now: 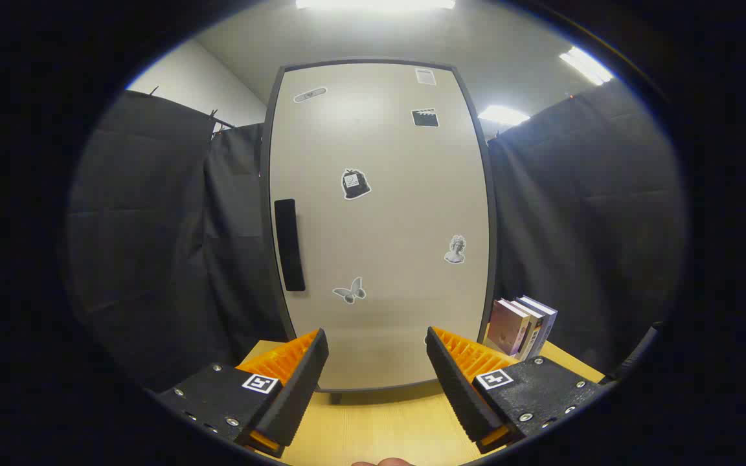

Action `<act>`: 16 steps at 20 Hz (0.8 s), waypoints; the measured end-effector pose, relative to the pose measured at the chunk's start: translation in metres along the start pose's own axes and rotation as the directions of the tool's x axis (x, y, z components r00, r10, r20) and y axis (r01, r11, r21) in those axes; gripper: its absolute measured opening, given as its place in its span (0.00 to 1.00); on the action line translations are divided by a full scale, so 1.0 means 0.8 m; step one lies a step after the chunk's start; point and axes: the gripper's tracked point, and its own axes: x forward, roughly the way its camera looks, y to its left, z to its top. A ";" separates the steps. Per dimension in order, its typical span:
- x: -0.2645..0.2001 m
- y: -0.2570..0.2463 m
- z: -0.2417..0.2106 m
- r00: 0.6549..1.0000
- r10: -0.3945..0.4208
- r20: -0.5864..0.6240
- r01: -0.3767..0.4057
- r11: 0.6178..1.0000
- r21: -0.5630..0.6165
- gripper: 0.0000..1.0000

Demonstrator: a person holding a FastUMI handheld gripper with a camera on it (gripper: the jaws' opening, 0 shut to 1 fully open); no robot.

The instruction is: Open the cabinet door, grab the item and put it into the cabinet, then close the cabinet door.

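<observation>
Wooden table (379,427) bears a closed cabinet (379,213) and books (522,327); gripper (377,349) gapes wide, empty.

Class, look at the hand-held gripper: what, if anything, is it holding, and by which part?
Nothing. The hand-held gripper is open, with only the closed cabinet door beyond its fingers.

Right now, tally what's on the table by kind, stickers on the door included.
Cabinet, door shut: 1
Door handle: 1
Stickers on the door: 6
Books, upright right of the cabinet: 3 as far as I can tell
Gripper, fingers open, nothing between them: 1
Total: 12
</observation>
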 end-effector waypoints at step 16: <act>0.018 0.007 0.004 1.000 0.012 0.000 -0.012 1.000 0.003 0.95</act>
